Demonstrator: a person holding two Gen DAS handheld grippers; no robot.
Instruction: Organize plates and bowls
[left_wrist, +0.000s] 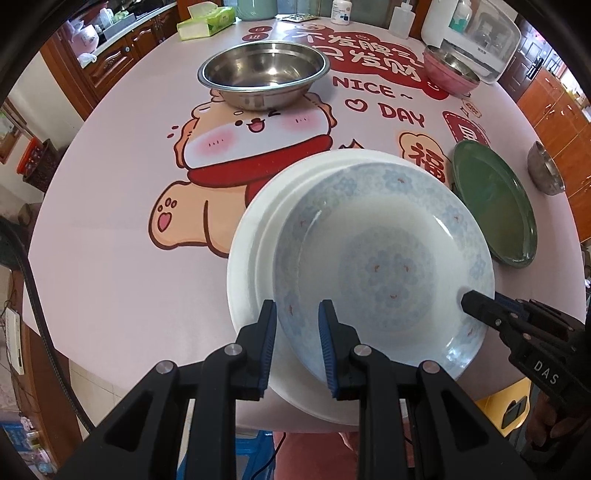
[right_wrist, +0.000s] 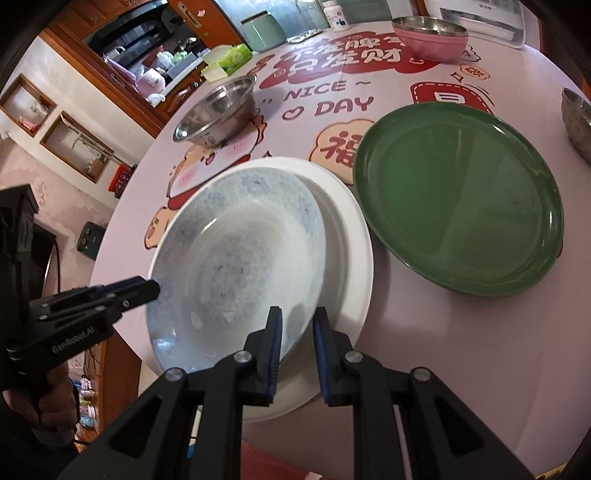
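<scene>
Nearest to the bench's front edge, the left gripper has its fingers parted around the near-left rim of the blue-flowered bowl; one finger sits outside the rim and the other inside, but I cannot tell whether the pads actually press it. The right gripper straddles the same bowl's opposite rim, its fingers also apart with the rim between them, and again contact is unclear. In the left wrist view the right gripper's tip shows at the bowl's right edge.

The blue-flowered bowl rests tilted on a white plate, shifted off-centre so a wide crescent of white shows on one side. The white plate overhangs the bench edge slightly at the front.

Just beside the white plate, to its right, lies a green plate, flat on the printed pink cover. Beyond that, at the far right, stands a small steel bowl.

Further back, left of centre, sits a large steel basin on the cartoon dog's head. At the far side is a pink bowl with a metal lining, and behind it a tissue pack and a white pill bottle.
</scene>
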